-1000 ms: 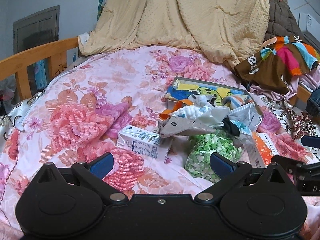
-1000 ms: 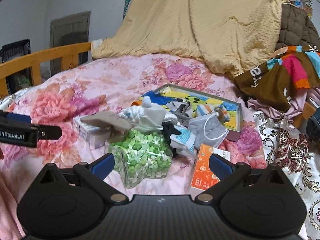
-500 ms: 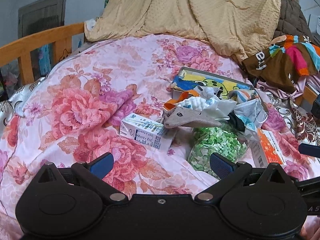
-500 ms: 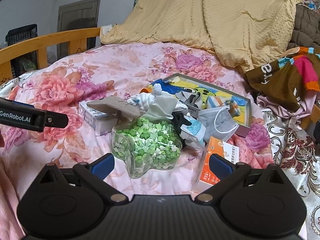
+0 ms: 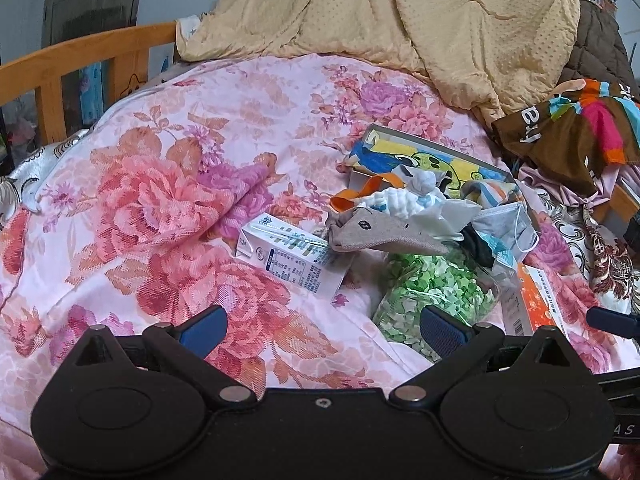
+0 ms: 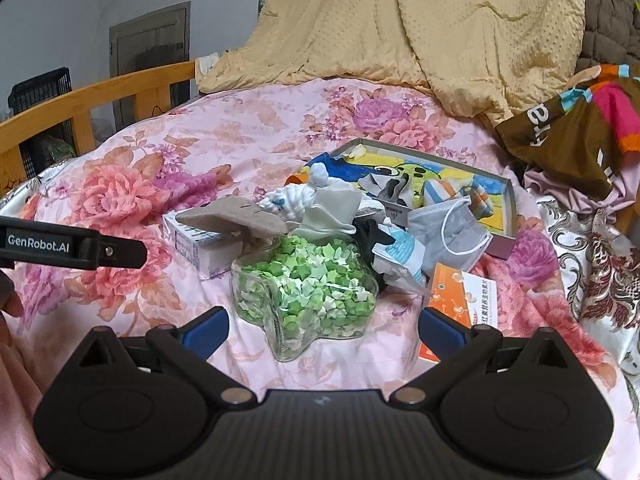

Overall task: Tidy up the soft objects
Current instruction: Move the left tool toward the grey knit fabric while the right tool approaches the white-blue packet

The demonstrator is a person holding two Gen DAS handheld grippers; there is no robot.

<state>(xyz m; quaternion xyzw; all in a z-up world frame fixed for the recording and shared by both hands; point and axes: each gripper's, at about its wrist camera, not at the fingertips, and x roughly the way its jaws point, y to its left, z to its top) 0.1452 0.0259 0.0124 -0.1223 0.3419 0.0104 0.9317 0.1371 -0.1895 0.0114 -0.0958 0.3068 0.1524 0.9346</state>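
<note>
Both hand-held grippers hover over the bed (image 5: 168, 184), the left hand-held gripper (image 5: 322, 324) and the right hand-held gripper (image 6: 322, 322) each with fingers spread wide and empty. "GenRobot.AI" is printed on the left one's side. The grey sock (image 6: 236, 218) lies on the milk carton (image 5: 292, 258) and the jar of green paper stars (image 6: 308, 284), beside a face mask (image 6: 444, 228) and an orange box (image 6: 464, 300).

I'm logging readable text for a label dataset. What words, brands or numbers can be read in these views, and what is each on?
"GenRobot.AI": white print on the side of the left tool, seen in the right wrist view.
White letters on the brown garment: large but folded, no whole word readable.
Milk carton: a printed table, too small to read.
Orange box: characters too small to read.
Small tag in the tray: blurred.
</note>
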